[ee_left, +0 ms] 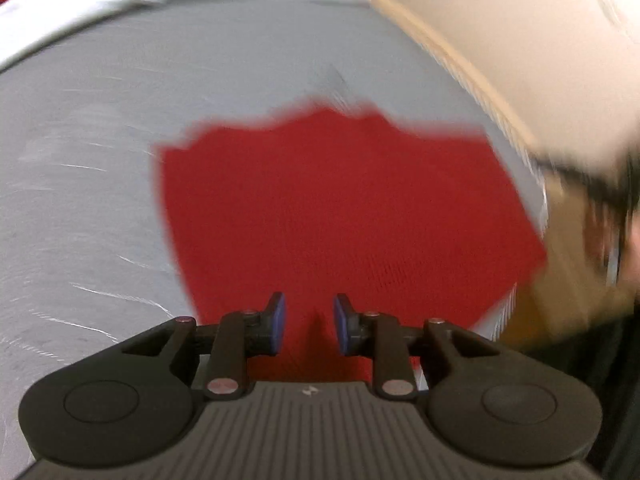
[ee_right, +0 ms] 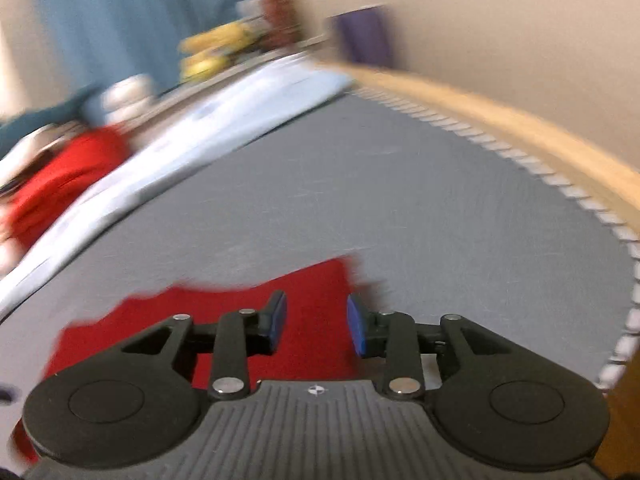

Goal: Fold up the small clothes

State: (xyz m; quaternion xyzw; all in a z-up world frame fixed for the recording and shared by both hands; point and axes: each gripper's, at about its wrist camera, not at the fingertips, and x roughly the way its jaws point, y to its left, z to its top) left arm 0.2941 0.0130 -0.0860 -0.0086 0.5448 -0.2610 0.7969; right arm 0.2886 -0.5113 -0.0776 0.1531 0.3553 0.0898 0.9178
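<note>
Your left claw [ee_left: 309, 322] is hanging over the red garment [ee_left: 340, 208] with its jaws apart, gripping nothing. The garment is lying flat on the grey counter [ee_left: 88, 200], near its right edge. Your right claw [ee_right: 317, 322] is also standing open and empty above the same garment [ee_right: 240, 320]. A pale blue cloth [ee_right: 192, 140] is lying along the counter's far side, with a second red item [ee_right: 60, 176] beyond it.
</note>
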